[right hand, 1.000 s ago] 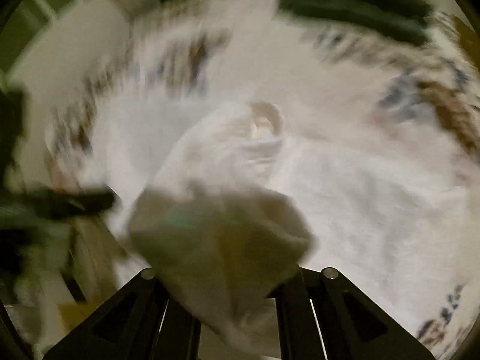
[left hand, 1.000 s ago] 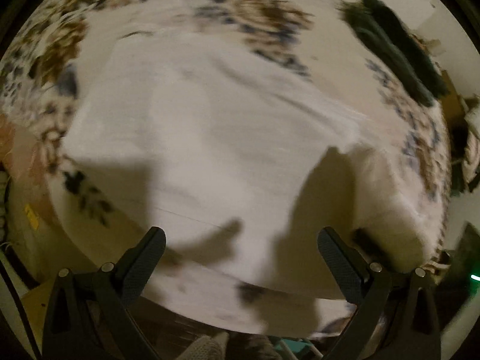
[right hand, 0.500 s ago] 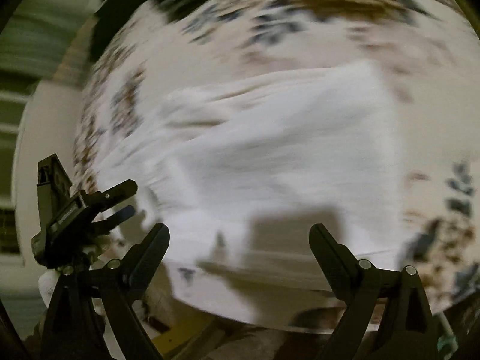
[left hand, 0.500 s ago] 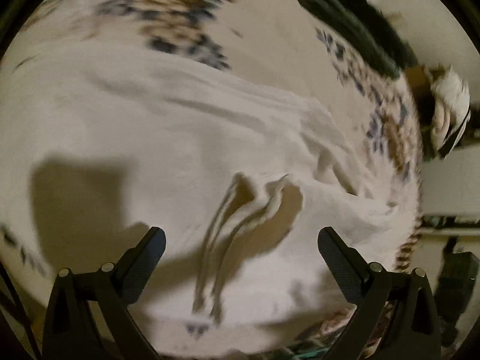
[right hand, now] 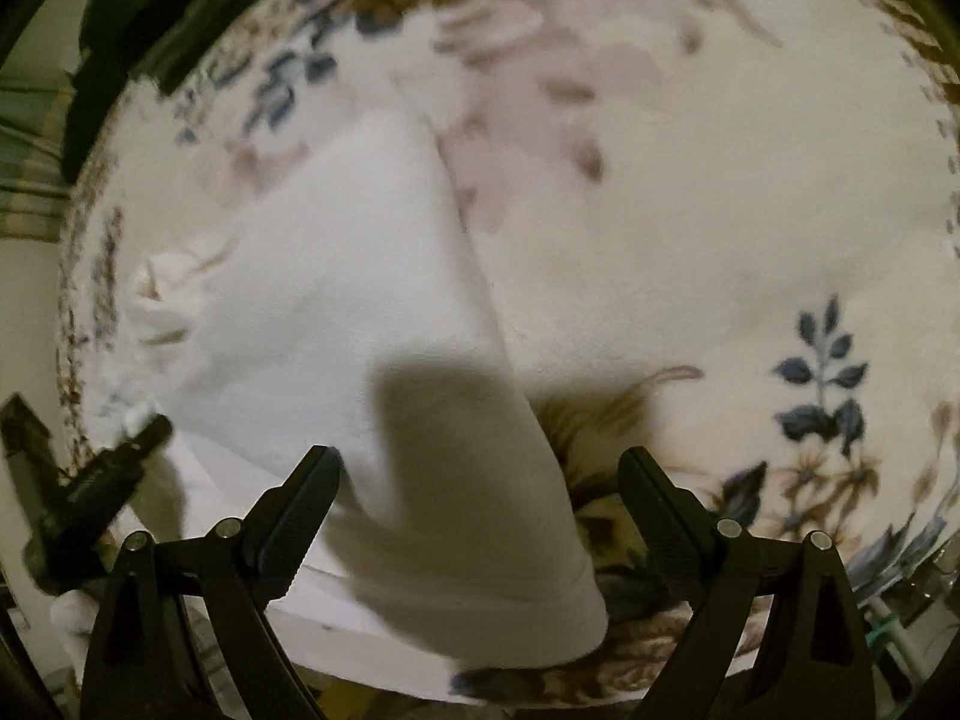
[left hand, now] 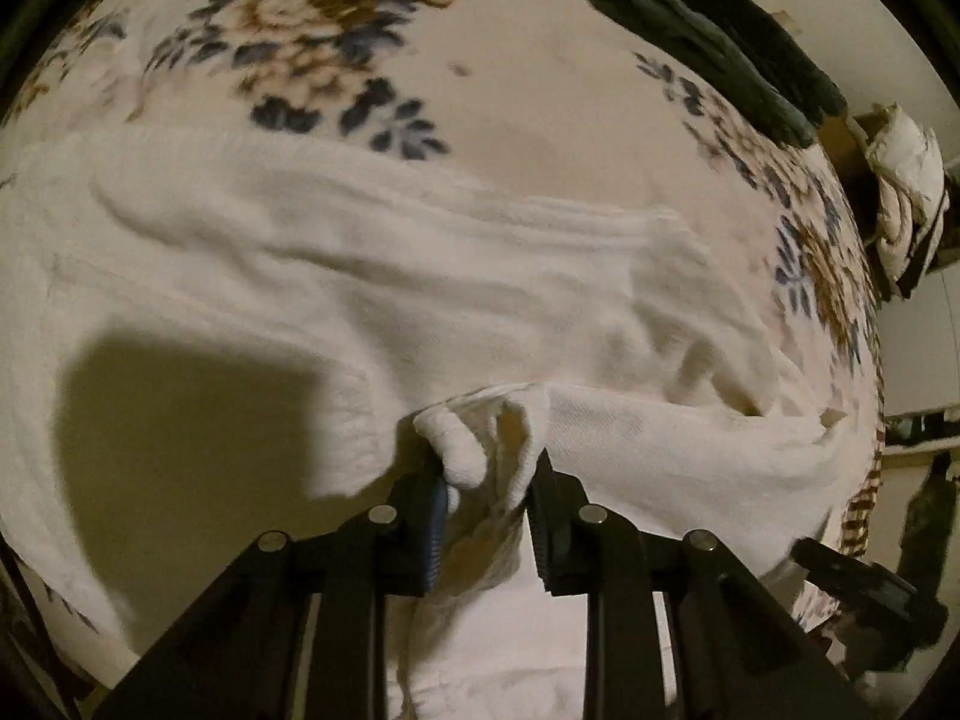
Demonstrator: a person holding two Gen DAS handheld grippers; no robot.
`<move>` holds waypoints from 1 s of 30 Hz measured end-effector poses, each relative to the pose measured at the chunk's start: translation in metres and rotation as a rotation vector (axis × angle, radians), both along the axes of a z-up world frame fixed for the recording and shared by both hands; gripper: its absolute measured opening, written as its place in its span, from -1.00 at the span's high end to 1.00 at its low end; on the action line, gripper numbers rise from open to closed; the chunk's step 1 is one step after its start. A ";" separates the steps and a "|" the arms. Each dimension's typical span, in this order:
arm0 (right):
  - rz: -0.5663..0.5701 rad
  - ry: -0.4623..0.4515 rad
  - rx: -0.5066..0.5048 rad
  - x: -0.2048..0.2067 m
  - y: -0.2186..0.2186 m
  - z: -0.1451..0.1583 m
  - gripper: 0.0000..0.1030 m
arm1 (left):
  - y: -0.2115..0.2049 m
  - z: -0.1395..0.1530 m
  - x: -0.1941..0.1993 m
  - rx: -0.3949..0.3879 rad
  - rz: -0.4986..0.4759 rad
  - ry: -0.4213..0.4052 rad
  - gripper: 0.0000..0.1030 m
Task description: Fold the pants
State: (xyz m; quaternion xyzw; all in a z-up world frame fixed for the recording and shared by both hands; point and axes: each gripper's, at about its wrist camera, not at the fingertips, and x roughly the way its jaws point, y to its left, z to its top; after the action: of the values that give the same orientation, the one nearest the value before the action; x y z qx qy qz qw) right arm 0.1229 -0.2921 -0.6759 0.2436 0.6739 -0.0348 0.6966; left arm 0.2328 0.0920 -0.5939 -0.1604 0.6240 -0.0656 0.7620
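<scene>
White pants [left hand: 372, 276] lie spread across a floral blanket [left hand: 540, 120]. My left gripper [left hand: 487, 468] is shut on a bunched edge of the pants, with folds of cloth pinched between its fingers. In the right wrist view the pants [right hand: 336, 300] lie as a long white leg that runs toward the near edge. My right gripper [right hand: 480, 474] is open and empty, its jaws wide apart over the near end of that leg. The left gripper also shows in the right wrist view [right hand: 102, 468], at the far left, holding the cloth.
A dark green garment [left hand: 708, 36] lies at the blanket's far right edge. A white bundle [left hand: 906, 192] sits beyond the bed on the right. The bed's near edge [right hand: 540, 678] runs just below my right gripper.
My left gripper has closed on the bunched edge of the pants. My right gripper let go of the cloth it held a second ago, opened, and swung over the pant leg.
</scene>
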 end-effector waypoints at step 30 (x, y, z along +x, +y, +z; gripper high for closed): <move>0.338 0.014 0.108 0.059 0.205 0.033 -0.86 | 0.248 -0.017 -0.120 -0.229 0.962 -0.212 0.43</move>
State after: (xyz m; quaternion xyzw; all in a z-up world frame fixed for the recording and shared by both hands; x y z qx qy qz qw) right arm 0.1821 -0.0871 -0.6431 0.1638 0.7110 0.1173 0.6737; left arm 0.1126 0.3399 -0.6108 -0.5046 0.3874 0.2089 0.7427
